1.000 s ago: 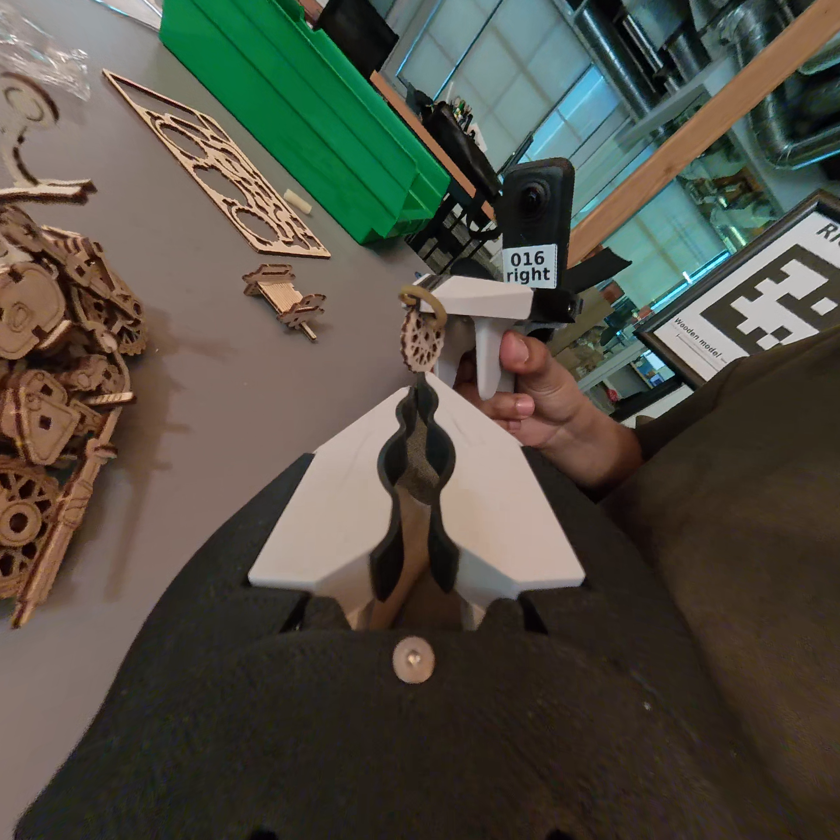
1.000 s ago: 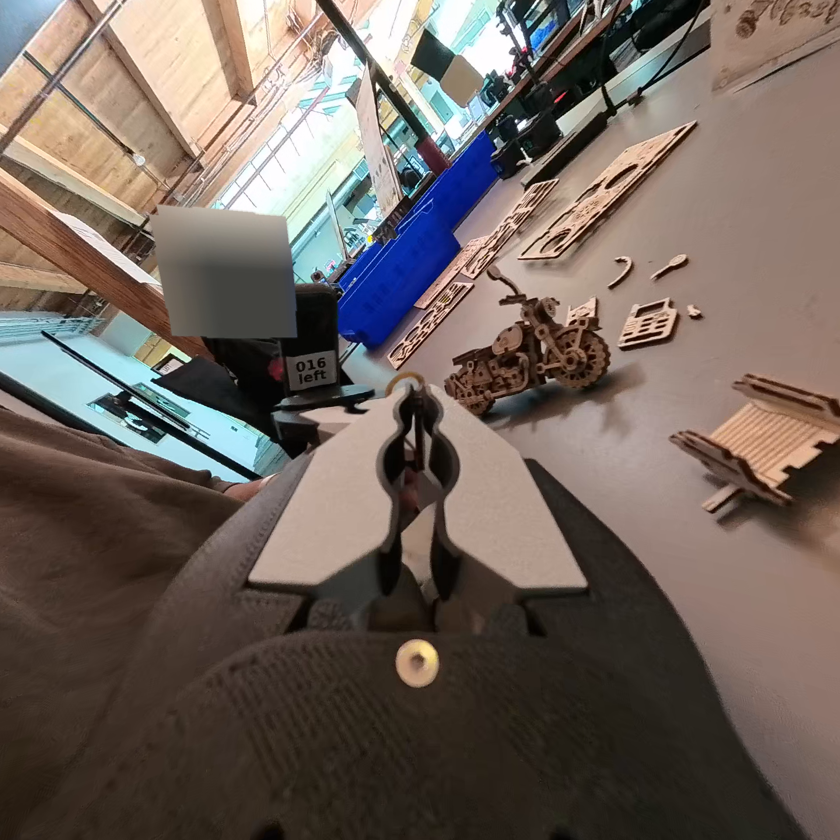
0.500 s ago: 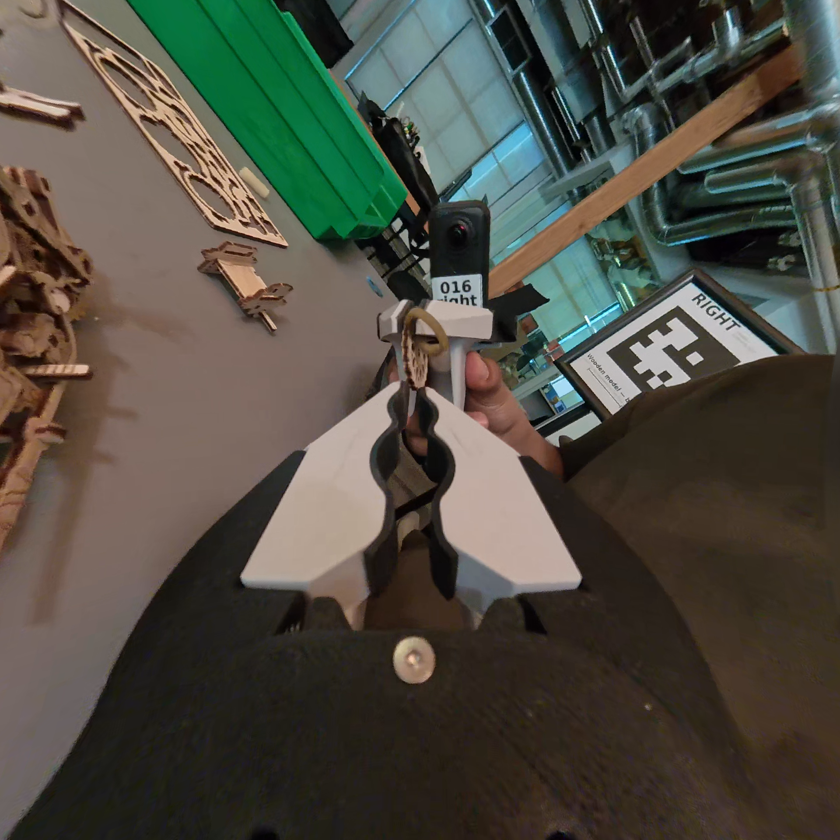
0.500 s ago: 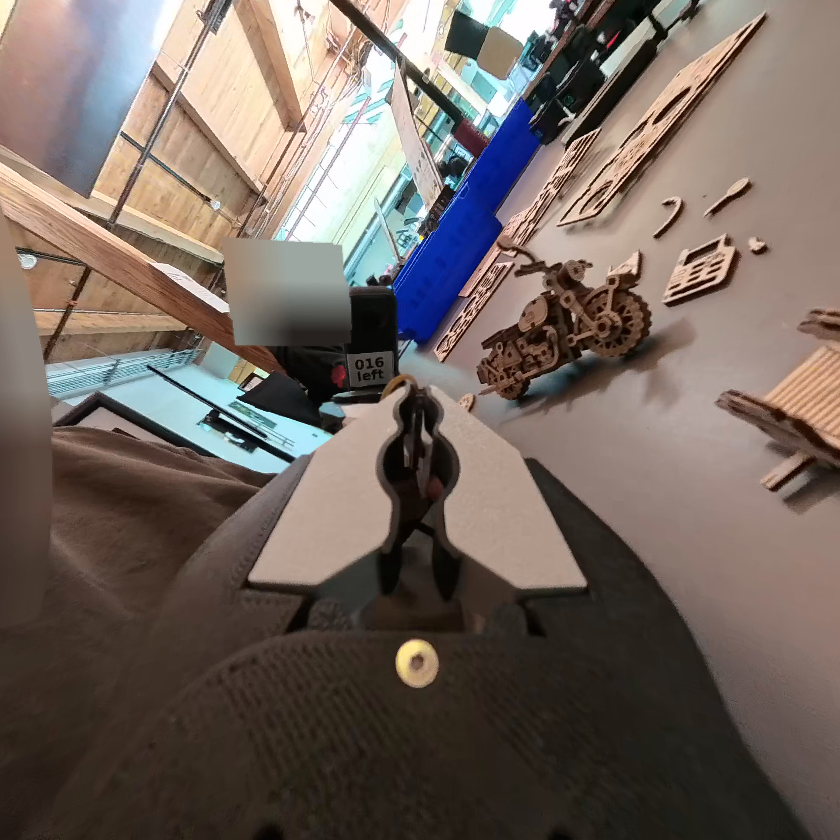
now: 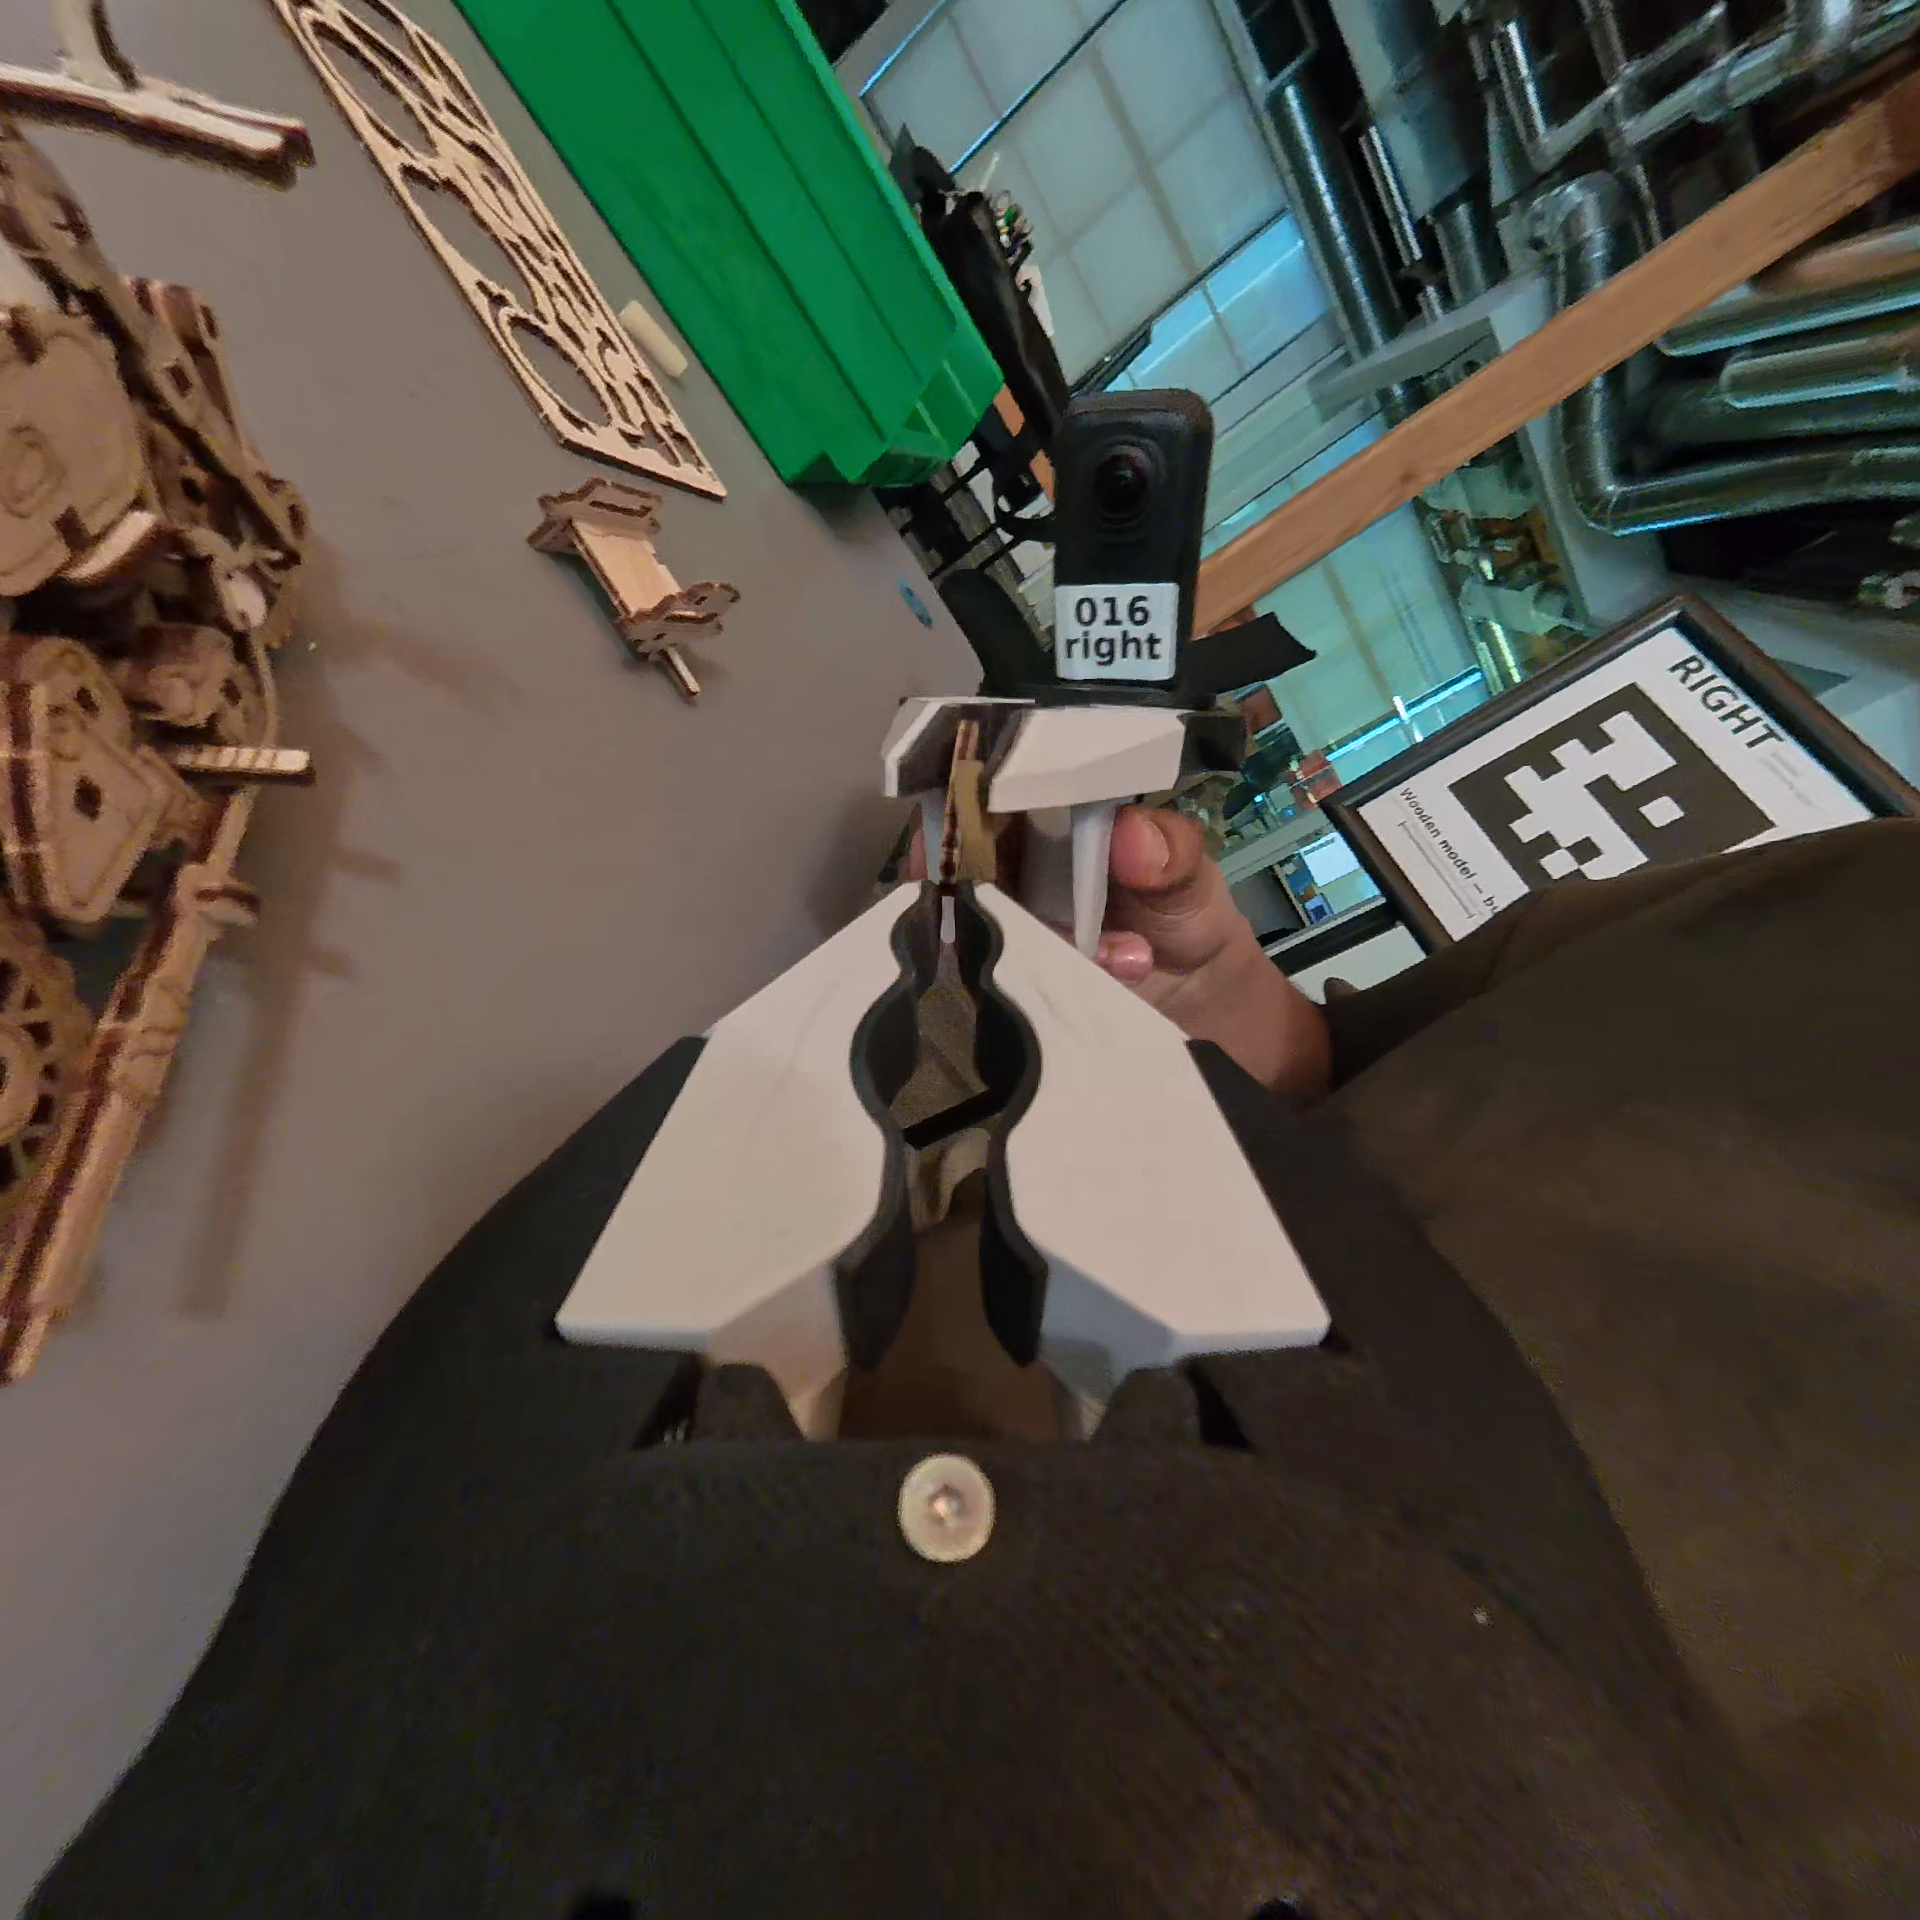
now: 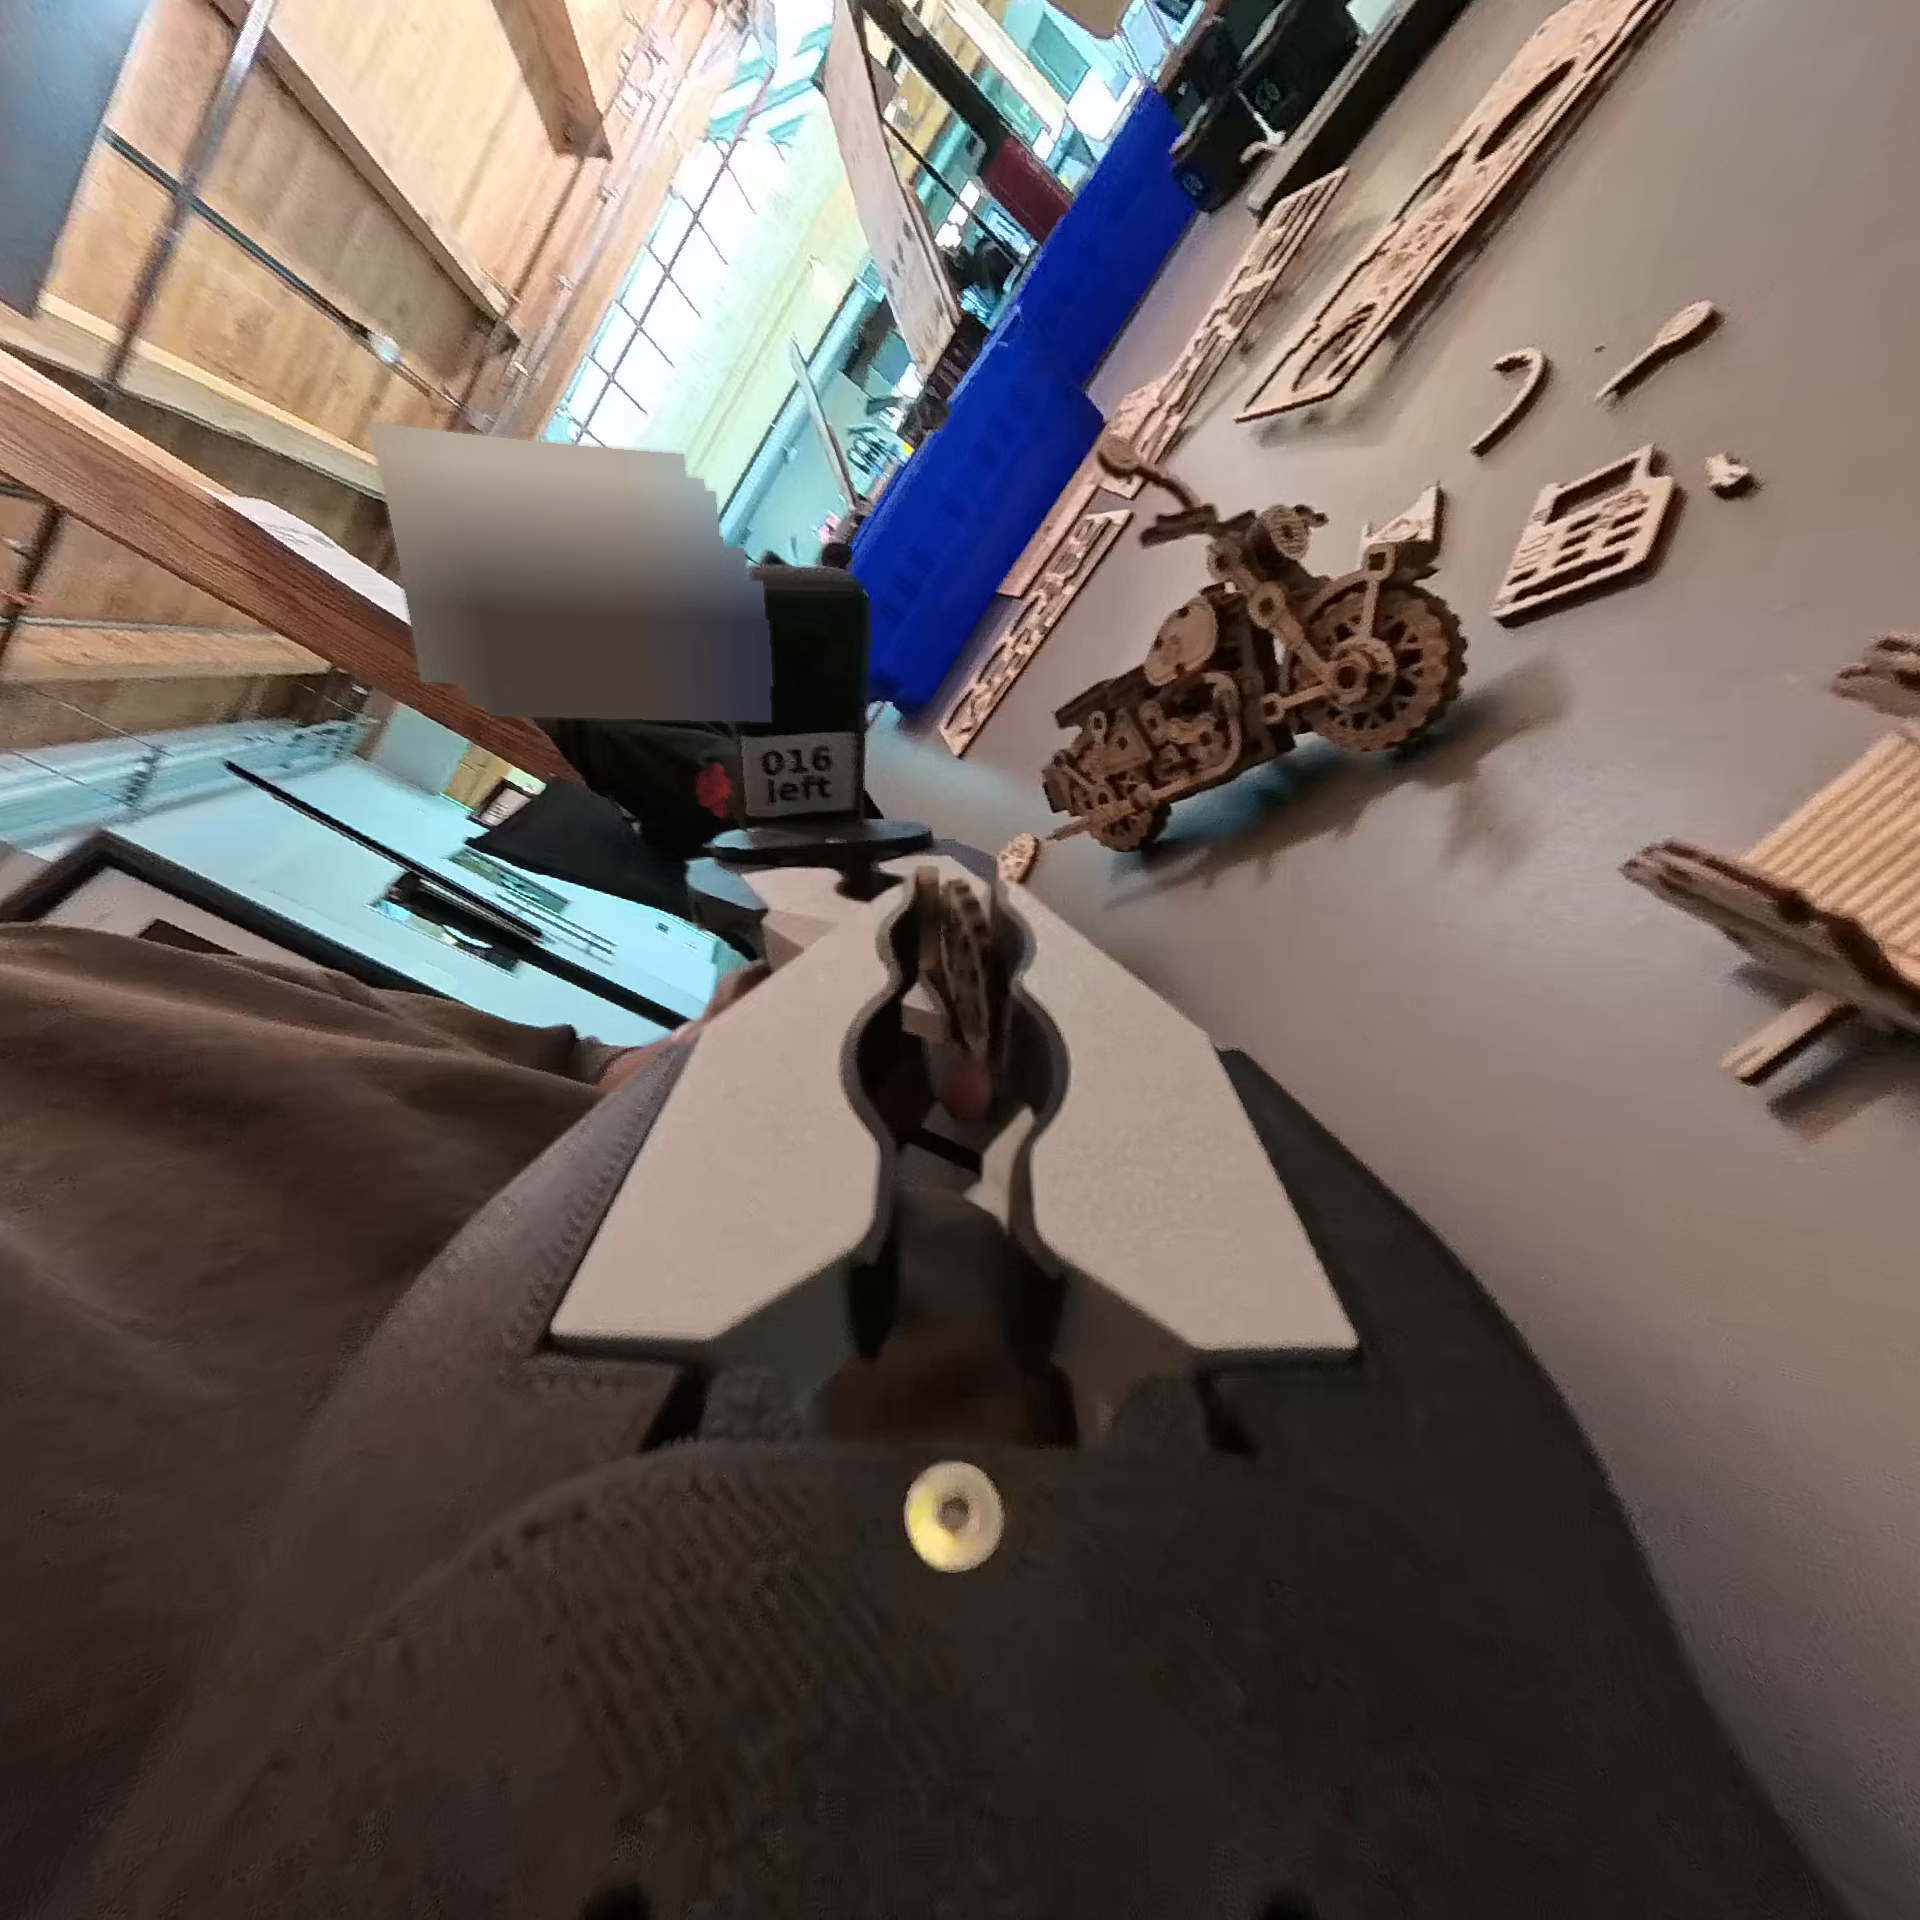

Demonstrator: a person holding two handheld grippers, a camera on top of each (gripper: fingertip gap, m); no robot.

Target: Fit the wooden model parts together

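Note:
A small wooden gear is held in the air between both grippers, edge-on in the left wrist view. My left gripper is nearly shut, its tips pinching the gear's near edge, where a thin pale sliver shows. The right gripper faces it tip to tip, held by a hand. In the right wrist view my right gripper is shut around the gear, which sits deep between its fingers. The left gripper shows just behind it.
On the grey table lie a pile of wooden parts, a cut-out sheet, a small sub-assembly and a green bin. The right wrist view shows a wooden motorcycle, a ribbed assembly, a grille part and a blue bin. My two grippers' fingertips are within a few centimetres of each other. The wooden motorcycle is about 9 cm from my right fingertips.
The two grippers have closed in on each other. The gear, earlier seen flat with a ring on top, now sits edge-on and deeper inside the right gripper's fingers.

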